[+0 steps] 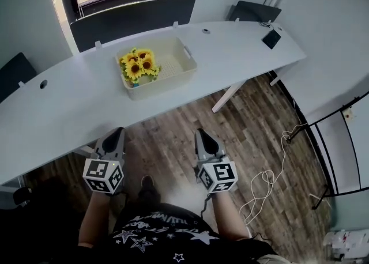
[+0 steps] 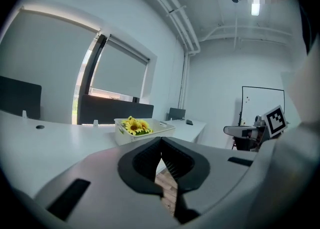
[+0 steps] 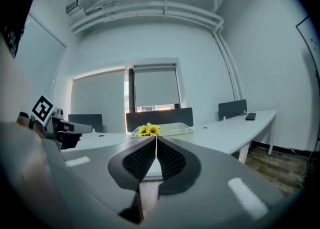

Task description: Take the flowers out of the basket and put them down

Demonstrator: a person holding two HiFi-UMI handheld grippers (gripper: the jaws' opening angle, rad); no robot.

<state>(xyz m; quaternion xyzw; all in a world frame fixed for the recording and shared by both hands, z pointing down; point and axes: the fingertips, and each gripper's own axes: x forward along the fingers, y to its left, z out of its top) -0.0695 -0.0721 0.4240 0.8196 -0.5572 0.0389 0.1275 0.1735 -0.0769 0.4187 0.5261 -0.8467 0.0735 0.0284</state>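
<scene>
A bunch of yellow sunflowers (image 1: pixel 138 65) lies in the left part of a cream plastic basket (image 1: pixel 183 67) on the long white desk (image 1: pixel 69 104). The flowers (image 2: pixel 136 126) and basket (image 2: pixel 160 129) show small ahead in the left gripper view, and likewise the flowers (image 3: pixel 148 130) and basket (image 3: pixel 175 130) in the right gripper view. My left gripper (image 1: pixel 115 136) and right gripper (image 1: pixel 202 137) hang low over the floor, well short of the desk edge. Both are shut with nothing between their jaws.
A black phone (image 1: pixel 271 39) lies at the desk's far right end. Dark partition screens (image 1: pixel 132 21) stand behind the desk. Loose white cable (image 1: pixel 268 185) trails on the wooden floor at right, beside a black metal frame (image 1: pixel 334 153).
</scene>
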